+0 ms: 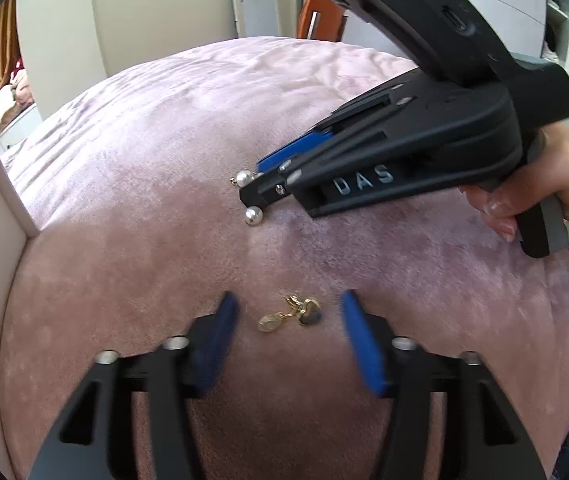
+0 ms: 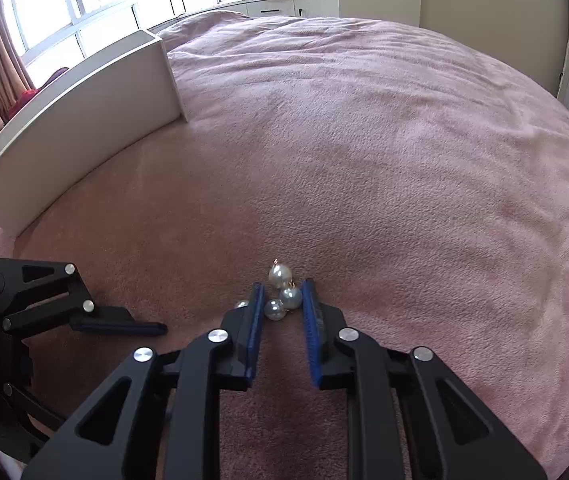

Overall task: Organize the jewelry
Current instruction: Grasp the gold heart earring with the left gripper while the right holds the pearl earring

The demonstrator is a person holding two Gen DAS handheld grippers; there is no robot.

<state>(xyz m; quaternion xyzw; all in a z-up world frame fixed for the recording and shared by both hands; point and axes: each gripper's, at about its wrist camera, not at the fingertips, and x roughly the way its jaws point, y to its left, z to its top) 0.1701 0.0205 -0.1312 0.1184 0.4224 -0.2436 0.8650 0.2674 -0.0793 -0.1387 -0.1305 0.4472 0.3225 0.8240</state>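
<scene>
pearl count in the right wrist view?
4. Three pearls between the right tongs: far one, middle, near. A fourth peeks out left of the left finger. More may be hidden.

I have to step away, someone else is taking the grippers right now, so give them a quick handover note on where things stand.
Left gripper: open, low over the pink blanket, jaws either side of the gold earrings, not gripping.
Right gripper: partly open, tips on the blanket around the pearl earrings; one pearl lies outside its left finger. Not closed on them yet.
White box stands at the blanket's edge; its inside is not visible.
Done: nothing picked up.
Left: grasp both sets and put them away.
</scene>
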